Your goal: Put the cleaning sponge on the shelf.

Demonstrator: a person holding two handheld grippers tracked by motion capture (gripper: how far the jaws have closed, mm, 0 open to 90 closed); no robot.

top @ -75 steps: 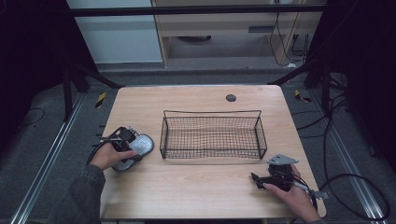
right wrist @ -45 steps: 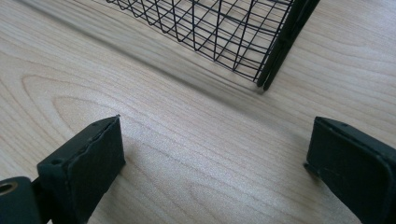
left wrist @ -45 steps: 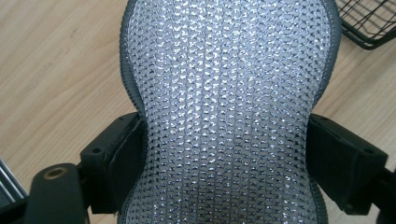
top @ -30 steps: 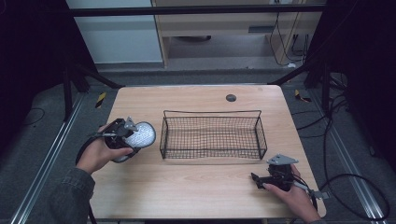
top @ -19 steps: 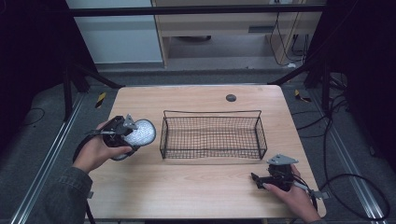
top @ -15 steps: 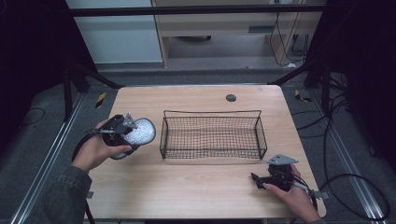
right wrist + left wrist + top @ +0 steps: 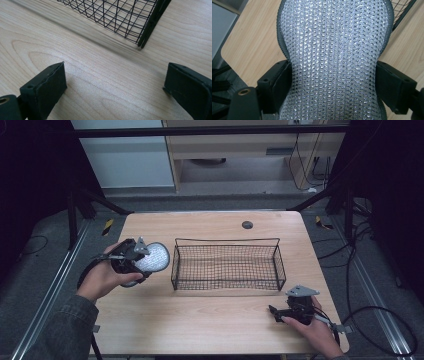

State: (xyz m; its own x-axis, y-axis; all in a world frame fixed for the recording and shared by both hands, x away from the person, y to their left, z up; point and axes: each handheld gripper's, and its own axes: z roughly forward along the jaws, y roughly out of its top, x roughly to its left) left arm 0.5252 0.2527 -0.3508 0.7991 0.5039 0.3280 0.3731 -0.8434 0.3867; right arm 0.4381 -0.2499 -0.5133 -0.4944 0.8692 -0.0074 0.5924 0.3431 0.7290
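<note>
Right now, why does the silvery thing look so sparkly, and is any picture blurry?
In the left gripper view, light glints off the silver mesh sponge, giving tiny bright spots, and all of it looks sharp. In the right gripper view, the wire basket casts a soft shadow on the table, and the far left corner looks a bit blurred. In the high view, the room around is dark.

A rounded silvery mesh pad (image 7: 333, 57) with a dark grey rim, its glittering woven face turned up, is pinched at its narrowed waist and held just left of the black wire basket (image 7: 227, 265); whether it clears the counter is hard to tell.
</note>
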